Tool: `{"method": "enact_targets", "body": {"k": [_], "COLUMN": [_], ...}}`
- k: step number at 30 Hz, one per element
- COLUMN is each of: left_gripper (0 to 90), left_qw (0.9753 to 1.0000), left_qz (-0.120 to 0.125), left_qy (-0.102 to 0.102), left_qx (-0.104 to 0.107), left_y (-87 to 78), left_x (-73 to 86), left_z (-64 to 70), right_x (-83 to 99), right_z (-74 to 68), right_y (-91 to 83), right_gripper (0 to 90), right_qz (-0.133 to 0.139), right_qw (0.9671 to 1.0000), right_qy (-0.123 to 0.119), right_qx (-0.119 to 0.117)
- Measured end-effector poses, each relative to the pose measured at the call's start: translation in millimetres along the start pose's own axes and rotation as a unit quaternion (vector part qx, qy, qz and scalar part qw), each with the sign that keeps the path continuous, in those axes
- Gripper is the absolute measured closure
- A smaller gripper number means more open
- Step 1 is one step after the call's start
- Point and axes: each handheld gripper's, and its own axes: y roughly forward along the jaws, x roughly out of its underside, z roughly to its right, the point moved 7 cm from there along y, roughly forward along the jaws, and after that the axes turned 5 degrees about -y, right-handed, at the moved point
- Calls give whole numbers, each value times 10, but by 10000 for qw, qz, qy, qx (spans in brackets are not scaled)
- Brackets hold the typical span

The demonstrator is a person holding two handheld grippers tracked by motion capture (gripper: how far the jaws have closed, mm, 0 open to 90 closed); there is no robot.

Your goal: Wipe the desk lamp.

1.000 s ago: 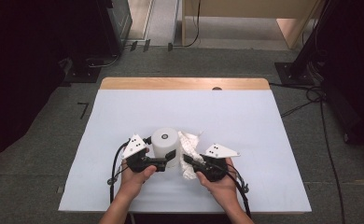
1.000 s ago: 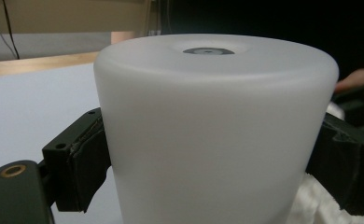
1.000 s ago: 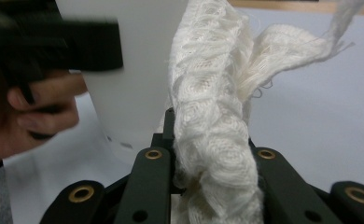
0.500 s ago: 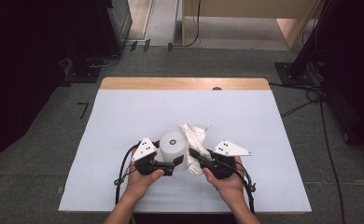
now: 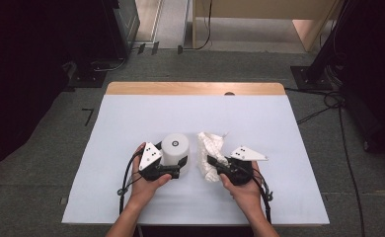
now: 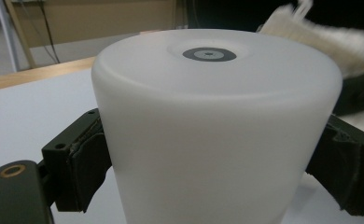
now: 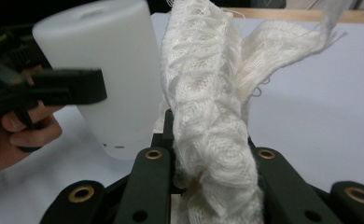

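A white plastic cylinder (image 5: 174, 147) with a grey ring on its top (image 6: 209, 54) stands upright on the white table (image 5: 131, 118), left of centre. My left gripper (image 5: 176, 170) is shut on its lower wall, with a pad (image 6: 84, 156) pressing each side. A cream knitted cloth (image 5: 210, 153) hangs bunched just right of the cylinder. My right gripper (image 5: 214, 162) is shut on its lower end. In the right gripper view the cloth (image 7: 208, 102) rises from between the jaws of the right gripper (image 7: 209, 161), with the cylinder (image 7: 110, 79) and the left gripper (image 7: 54, 91) to its left.
The table has a wooden strip along its far edge (image 5: 195, 88). Bare tabletop lies to the far side and to both sides of the hands. Cables (image 5: 328, 103) and dark stands sit on the grey floor around it.
The two grippers have drawn apart. The cylinder shifted slightly left and the cloth slightly right, opening a small gap between them.
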Motion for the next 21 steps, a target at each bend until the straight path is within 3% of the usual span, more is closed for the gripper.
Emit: {"method": "enact_targets", "body": {"k": [8,11,14,18,21], "left_gripper": [81,37,2,0,22], "left_qw": [9996,9997,9977,9932,9915], "left_qz": [-91,-117,-52,-130,-206], "left_qy": [271,46,-377,-540,-584], "left_qx": [-86,-200,-564,-1020,-1148], "left_y": [-12,-30,-31,47,78], "left_x": [134,165,198,189,174], "left_z": [-24,-24,-1,48,45], "right_x": [-44,-30,-31,-25,-10], "right_z": [97,88,77,60,31], "right_y": [-81,-65,-54,-42,-25], "right_gripper": [766,765,765,764,764], "right_qz": [127,90,96,71,41], "right_qw": [9998,9998,9999,9999,9999], "right_qy": [74,34,22,15,-10], "right_qx": [142,144,128,125,116]}}
